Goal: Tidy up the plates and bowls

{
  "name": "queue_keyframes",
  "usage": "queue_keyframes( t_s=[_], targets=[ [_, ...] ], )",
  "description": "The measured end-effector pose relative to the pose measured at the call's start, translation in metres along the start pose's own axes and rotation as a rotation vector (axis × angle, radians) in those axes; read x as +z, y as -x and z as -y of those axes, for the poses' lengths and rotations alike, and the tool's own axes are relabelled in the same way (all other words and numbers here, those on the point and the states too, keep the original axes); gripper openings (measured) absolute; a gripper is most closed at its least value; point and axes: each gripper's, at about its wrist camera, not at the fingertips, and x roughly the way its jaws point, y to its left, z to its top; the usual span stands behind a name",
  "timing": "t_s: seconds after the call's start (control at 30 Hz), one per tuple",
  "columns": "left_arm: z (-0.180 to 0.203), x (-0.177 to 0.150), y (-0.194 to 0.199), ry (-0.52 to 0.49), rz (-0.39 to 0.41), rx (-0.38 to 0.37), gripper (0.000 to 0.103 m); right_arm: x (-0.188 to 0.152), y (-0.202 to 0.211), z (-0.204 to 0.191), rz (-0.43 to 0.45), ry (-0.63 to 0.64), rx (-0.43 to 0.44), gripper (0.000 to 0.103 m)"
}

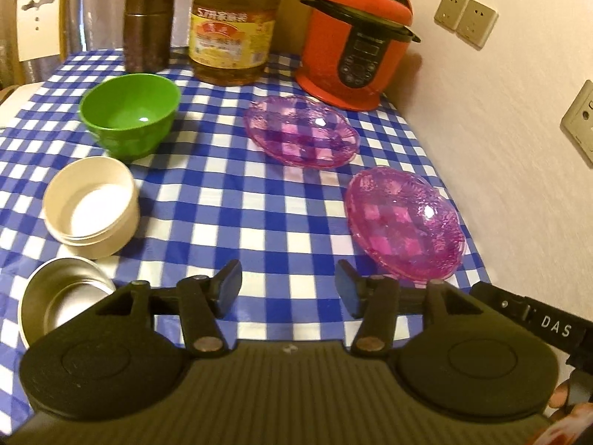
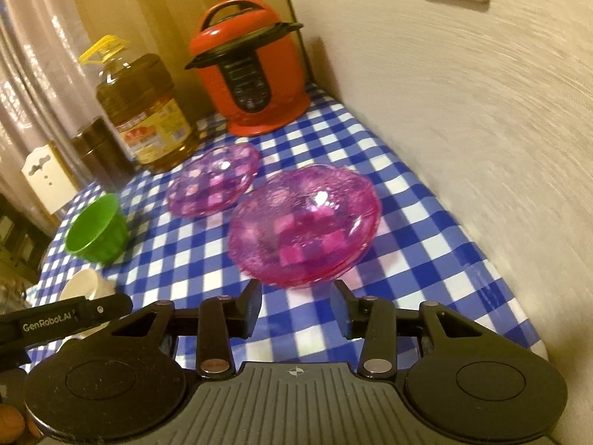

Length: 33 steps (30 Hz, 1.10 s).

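Plates and bowls lie spread over the bench, which wears a blue-and-white checked cloth. Taking the red pressure cooker at the far corner by the wall as the landmark: the purple glass plate sits just in front of it, and the pink glass plate lies nearer the camera along the wall side, apart from the purple one. In the right wrist view the pink glass plate appears to be more than one plate stacked, though the blur keeps this uncertain; the purple glass plate lies between it and the cooker.

To the cooker's left stands a large oil bottle, and left of that a dark canister. In front of the canister sits the green bowl; nearer still a cream bowl, then a metal bowl partly behind the left tool's body. All three stand upright and apart from each other.

The left tongs hover above the cloth, well short of the cooker, jaws spread wide and holding nothing. The right tongs hang just before the near rim of the pink plate, likewise wide and empty, not touching it.
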Motion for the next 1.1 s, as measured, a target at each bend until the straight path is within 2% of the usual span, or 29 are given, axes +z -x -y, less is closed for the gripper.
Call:
queue_keyframes(
  t_s=[0.5, 0.87, 1.1],
  targets=[
    [-0.011, 0.001, 0.022, 0.027, 0.032, 0.014, 0.055, -0.005, 0.006, -0.02, -0.011, 0.042, 0.032, 0.042],
    [-0.01, 0.012, 0.005, 0.04, 0.023, -0.014, 0.055, 0.001, -0.006, -0.012, -0.02, 0.026, 0.023, 0.042],
    [-0.012, 0.032, -0.016, 0.061, 0.02, -0.024, 0.055, 0.021, -0.022, -0.01, -0.006, 0.03, 0.023, 0.042]
  ],
)
